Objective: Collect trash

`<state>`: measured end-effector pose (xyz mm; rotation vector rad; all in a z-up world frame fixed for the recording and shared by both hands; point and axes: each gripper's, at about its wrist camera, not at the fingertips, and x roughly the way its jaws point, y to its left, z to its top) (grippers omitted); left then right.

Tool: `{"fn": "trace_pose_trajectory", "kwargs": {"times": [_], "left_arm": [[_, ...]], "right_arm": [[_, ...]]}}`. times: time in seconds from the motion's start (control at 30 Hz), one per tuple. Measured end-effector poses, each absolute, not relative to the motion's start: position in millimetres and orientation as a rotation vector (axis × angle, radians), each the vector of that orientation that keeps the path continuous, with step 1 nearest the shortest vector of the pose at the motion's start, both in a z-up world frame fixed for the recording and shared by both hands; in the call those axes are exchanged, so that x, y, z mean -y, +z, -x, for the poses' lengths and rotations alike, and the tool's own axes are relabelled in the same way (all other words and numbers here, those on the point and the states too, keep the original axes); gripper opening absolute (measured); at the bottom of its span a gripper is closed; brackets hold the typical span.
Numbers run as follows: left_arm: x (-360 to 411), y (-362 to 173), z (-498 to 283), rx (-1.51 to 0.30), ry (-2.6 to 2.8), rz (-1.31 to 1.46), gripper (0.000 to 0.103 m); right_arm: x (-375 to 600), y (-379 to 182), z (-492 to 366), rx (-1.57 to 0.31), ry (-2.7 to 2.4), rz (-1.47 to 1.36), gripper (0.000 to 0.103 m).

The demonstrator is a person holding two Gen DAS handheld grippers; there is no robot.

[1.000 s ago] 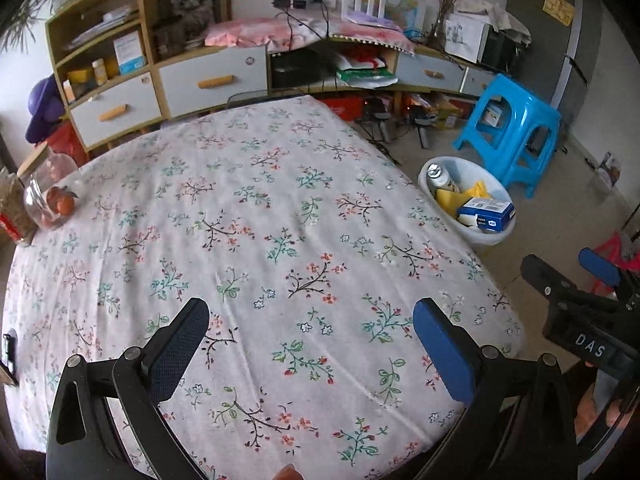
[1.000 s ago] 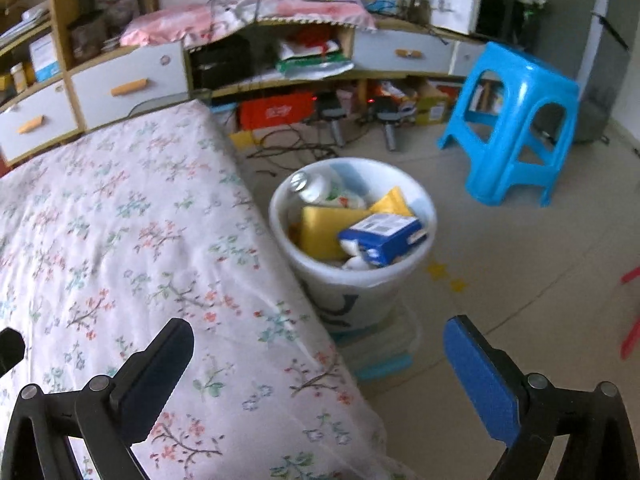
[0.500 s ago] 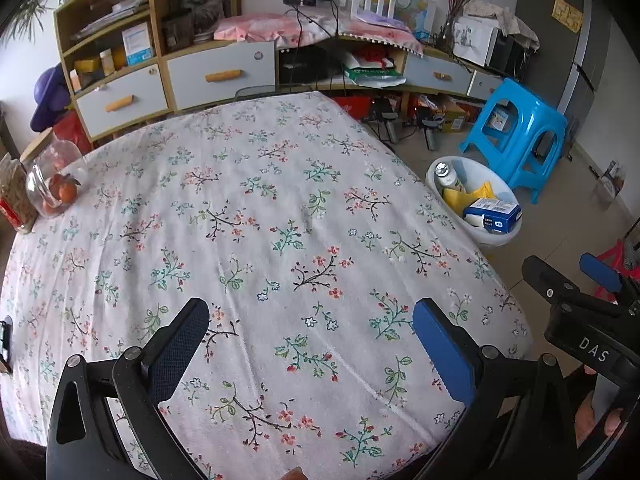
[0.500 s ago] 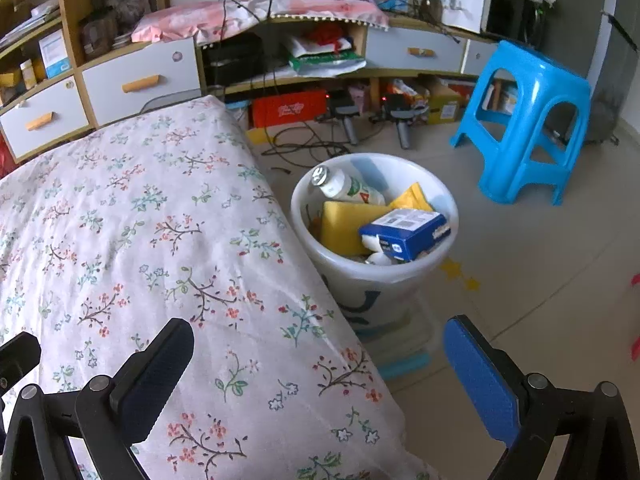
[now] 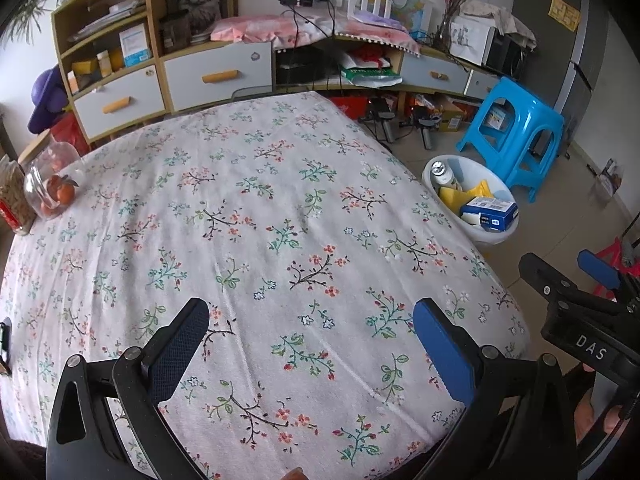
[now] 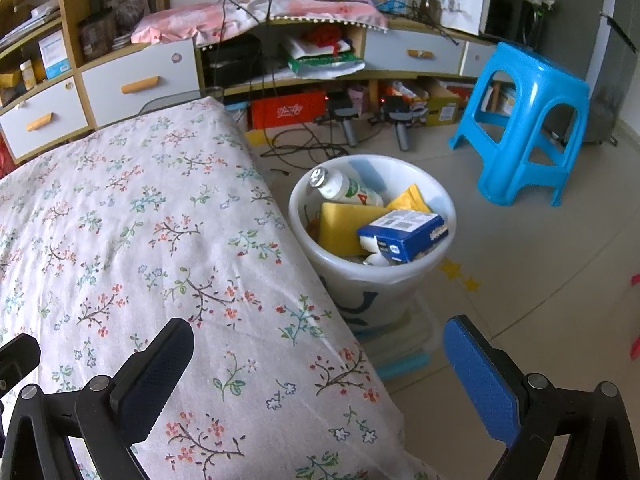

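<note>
Right wrist view, white bin (image 6: 400, 276) holding bottle (image 6: 346, 190), blue box (image 6: 404, 234), both hand-held grippers wide open, empty

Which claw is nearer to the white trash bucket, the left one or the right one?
Right. The right claw hangs at the table's edge beside the white trash bucket; the left claw is over the tablecloth, farther away.

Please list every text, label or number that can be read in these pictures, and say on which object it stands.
"DAS": white letters on the right gripper, in the left wrist view.
Blue box in the white bin: print too small.
Bottle: label unreadable.
Red box under the shelf: white print blurred.
</note>
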<state>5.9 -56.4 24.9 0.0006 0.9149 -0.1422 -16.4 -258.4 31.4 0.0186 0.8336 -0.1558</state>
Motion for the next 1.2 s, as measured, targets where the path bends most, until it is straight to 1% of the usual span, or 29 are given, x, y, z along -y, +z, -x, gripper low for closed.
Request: {"fn": "trace_pose_trajectory", "kwargs": {"times": [1.2], "left_arm": [[56.8,22.2,-4.2,-0.920,-0.138,-0.009,0.103]], "right_arm": [[258.6,31.8,16.7,-0.835,-0.154,-0.023,0.102]]}}
